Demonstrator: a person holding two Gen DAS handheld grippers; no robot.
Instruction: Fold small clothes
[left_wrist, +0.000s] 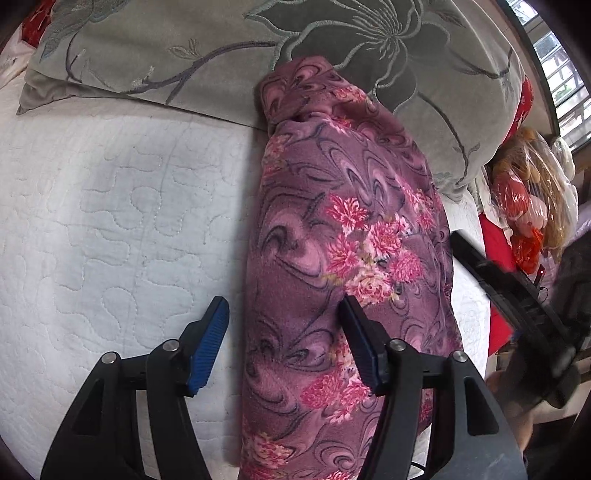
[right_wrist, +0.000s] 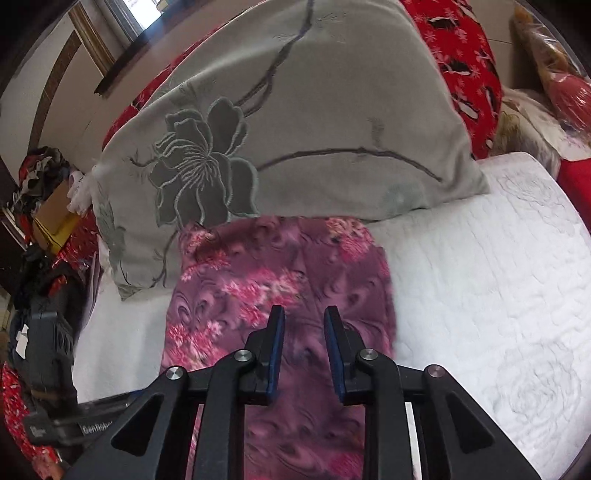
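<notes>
A purple garment with pink flowers (left_wrist: 332, 258) lies folded into a long strip on the white quilted bed cover (left_wrist: 110, 221), its far end bunched against a grey pillow. My left gripper (left_wrist: 284, 314) hovers open over the strip's left edge, with one blue pad (left_wrist: 210, 332) above the quilt and the other above the cloth. In the right wrist view the same garment (right_wrist: 258, 280) stretches away beneath my right gripper (right_wrist: 304, 317). Its jaws stand a narrow gap apart, with nothing pinched between them.
A grey pillow with an embroidered flower (right_wrist: 295, 129) lies across the far end of the bed, with red patterned bedding (right_wrist: 465, 62) behind it. A plastic-wrapped toy (left_wrist: 524, 206) sits past the bed's right edge. Boxes and clutter (right_wrist: 48, 206) stand at the left.
</notes>
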